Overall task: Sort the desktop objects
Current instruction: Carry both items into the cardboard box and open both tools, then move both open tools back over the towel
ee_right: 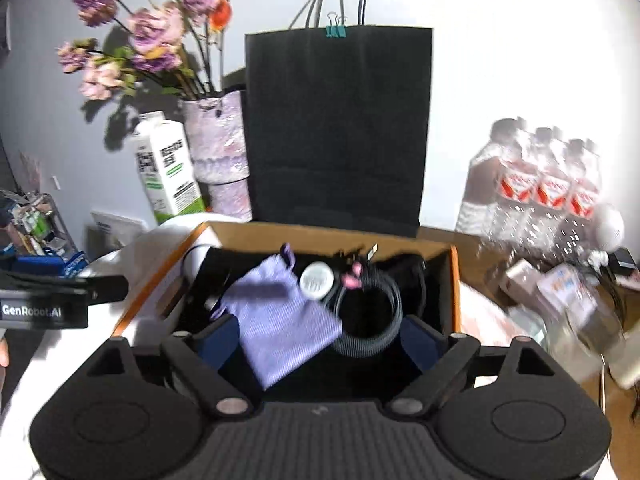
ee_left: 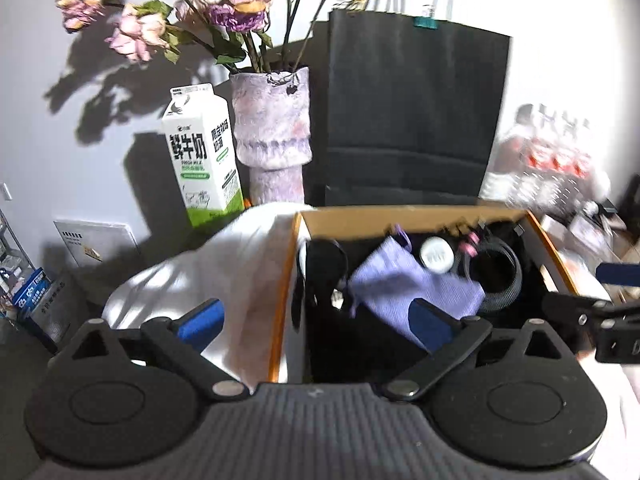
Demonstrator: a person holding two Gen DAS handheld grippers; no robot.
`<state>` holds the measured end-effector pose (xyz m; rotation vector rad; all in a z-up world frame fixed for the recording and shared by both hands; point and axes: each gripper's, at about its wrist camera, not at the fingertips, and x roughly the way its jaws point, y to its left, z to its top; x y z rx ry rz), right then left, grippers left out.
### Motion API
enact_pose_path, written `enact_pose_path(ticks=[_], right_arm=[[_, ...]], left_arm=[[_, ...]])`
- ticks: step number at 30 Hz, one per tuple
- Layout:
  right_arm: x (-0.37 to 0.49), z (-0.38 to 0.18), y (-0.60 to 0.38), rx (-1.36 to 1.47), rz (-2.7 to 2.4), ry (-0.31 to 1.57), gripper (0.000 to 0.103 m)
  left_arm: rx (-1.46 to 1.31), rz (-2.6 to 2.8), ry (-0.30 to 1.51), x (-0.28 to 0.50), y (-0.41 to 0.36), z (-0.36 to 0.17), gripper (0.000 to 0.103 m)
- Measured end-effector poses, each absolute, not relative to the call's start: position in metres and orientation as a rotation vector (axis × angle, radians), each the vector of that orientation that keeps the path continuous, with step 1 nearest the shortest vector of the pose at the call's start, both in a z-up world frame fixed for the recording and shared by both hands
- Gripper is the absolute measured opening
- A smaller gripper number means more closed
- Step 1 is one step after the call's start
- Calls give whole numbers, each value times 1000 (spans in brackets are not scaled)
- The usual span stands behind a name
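An open cardboard box (ee_left: 400, 216) with orange edges (ee_right: 332, 236) holds a lilac drawstring pouch (ee_left: 416, 284) (ee_right: 280, 328), a round white tin (ee_left: 437, 255) (ee_right: 317, 279), a coiled grey cable (ee_left: 504, 280) (ee_right: 376, 320) and dark items. My left gripper (ee_left: 316, 316) is open and empty, over the box's left wall. My right gripper (ee_right: 320, 344) is open and empty, above the box interior; it also shows at the right edge of the left wrist view (ee_left: 600, 316). The left gripper shows at the left edge of the right wrist view (ee_right: 60, 292).
Behind the box stand a black paper bag (ee_left: 412, 120) (ee_right: 340, 128), a lilac vase of dried flowers (ee_left: 272, 120) (ee_right: 220, 140) and a milk carton (ee_left: 200, 152) (ee_right: 168, 168). White cloth (ee_left: 208, 280) lies left of the box. A pack of water bottles (ee_right: 536, 184) and small boxes (ee_right: 560, 292) sit right.
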<state>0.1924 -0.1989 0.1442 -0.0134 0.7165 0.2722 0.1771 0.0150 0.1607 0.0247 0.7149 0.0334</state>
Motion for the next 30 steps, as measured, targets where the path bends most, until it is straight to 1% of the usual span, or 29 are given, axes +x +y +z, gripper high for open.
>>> enact_pose_path(ticks=[4,5,6,9,11,15,17,19,23,27,30], right_arm=[[133,144,-212,17,301,705,90],[115,142,-217,39,326,699,91],[100,140,-222,67,353,701,95],[50,135,-239,157,418,725,96],[17,130,-245,168,454,718,96],[-59,115,-250,129,433,635,101],[-91,104,-247,102,417,586,101],[-121,89,-243,78,377,526,102],[-157,64,-230,9,325,469,101],[-166,45,-224,-95,324,454,101],[-164,40,-220,-124,317,455,101]], left_arm=[[33,-15,695,113,14,155,101],[29,-33,688,95,14,154,101],[32,-48,680,77,14,152,101],[24,-98,635,18,15,146,103],[21,-140,592,-21,17,141,103],[19,-160,530,-89,16,122,103],[6,-141,506,-115,16,109,103],[-2,-117,489,-134,17,97,103],[-44,-93,542,-153,18,72,103],[-6,-44,573,-150,20,58,103],[-24,-22,559,-139,26,57,103]])
